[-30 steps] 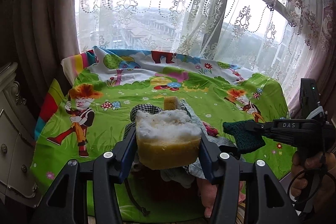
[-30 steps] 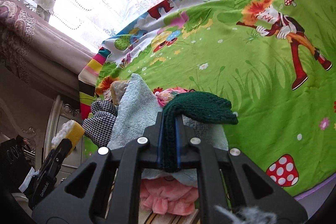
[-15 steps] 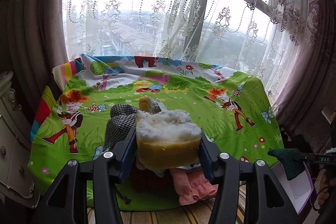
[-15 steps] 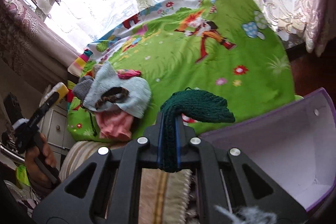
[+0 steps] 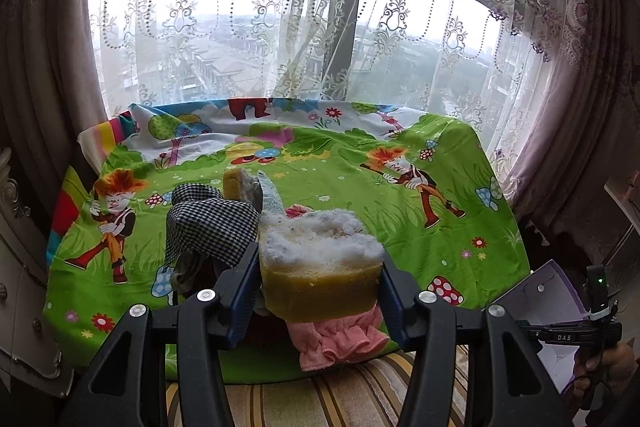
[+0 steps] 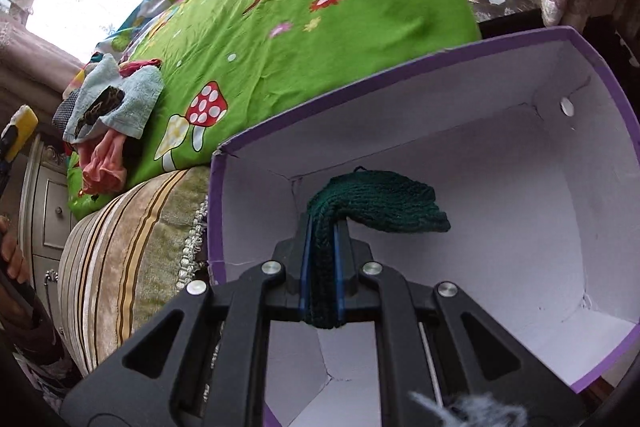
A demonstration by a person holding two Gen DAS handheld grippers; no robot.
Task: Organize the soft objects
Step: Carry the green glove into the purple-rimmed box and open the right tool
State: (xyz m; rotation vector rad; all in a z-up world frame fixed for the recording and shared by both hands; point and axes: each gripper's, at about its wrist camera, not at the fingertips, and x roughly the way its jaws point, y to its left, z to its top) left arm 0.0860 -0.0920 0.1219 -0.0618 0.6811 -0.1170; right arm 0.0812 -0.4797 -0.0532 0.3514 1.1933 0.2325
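Left gripper [image 5: 318, 267] clamps a blocky yellow sponge [image 5: 320, 279] with a frayed white top, above the cartoon-print sheet [image 5: 360, 195]. Right gripper [image 6: 320, 255], jaws pinched on a ribbed dark-green knit cloth [image 6: 380, 199], holds it inside the white-lined, purple-edged box [image 6: 520, 167].

The left wrist view looks slantwise down across the cartoon bedsheet [image 5: 280, 163] toward the lace-curtained window [image 5: 320, 39]. The right wrist view tilts steeply down, close above the open purple box [image 6: 400, 75]. Both share the sheet, the cloth pile [image 6: 112, 107] and the box.
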